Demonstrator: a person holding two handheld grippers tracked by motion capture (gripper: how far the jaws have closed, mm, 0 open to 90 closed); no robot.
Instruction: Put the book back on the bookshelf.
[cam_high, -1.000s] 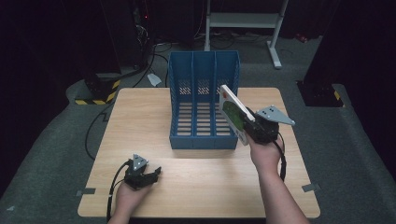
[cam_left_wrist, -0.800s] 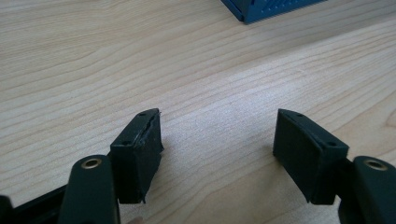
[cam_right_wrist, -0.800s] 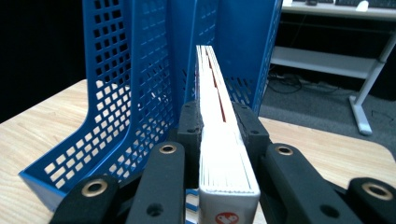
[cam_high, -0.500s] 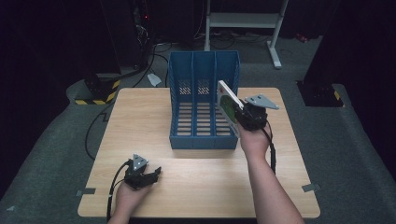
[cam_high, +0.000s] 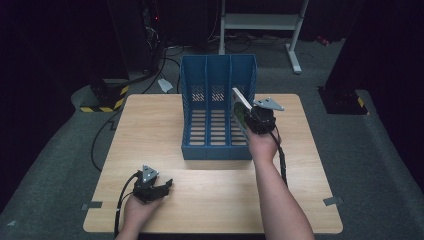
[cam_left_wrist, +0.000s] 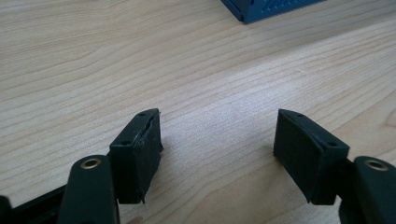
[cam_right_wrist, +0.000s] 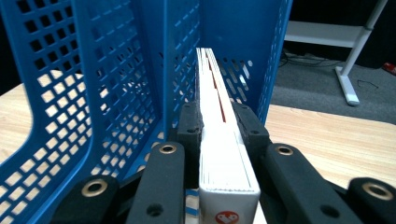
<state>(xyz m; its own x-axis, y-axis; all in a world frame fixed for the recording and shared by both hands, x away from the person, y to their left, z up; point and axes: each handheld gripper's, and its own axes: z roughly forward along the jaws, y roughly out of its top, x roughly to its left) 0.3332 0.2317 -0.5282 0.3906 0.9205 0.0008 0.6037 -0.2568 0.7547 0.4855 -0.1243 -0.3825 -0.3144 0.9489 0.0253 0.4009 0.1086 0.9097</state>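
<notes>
High view: blue file rack (cam_high: 218, 107) with 3 compartments stands upright on the wooden surface (cam_high: 150, 130), open side toward the person. Right gripper (cam_high: 248, 116) sits at the rack's right-hand compartment, fingers clamped on a thin white book (cam_high: 241, 102); the book is tilted, its upper end leaning over the rack's right wall. Left gripper (cam_high: 161, 188) rests low on the surface near the front-left edge, well apart from the rack, fingers spread with nothing between them.

Left gripper view: left gripper (cam_left_wrist: 217, 140) points along bare wood grain. Both black fingers (cam_left_wrist: 140, 149) stand wide apart, holding nothing. A blue corner of the rack (cam_left_wrist: 261, 9) shows at the top edge.

Right gripper view: right gripper (cam_right_wrist: 219, 128) grips the book (cam_right_wrist: 219, 135) edge-on, fingers (cam_right_wrist: 189, 128) pressed against both covers. The book's far end reaches into the right-hand compartment, between a perforated divider (cam_right_wrist: 180, 60) and the rack's outer wall (cam_right_wrist: 261, 51). Whether it touches the rack floor I cannot tell.
</notes>
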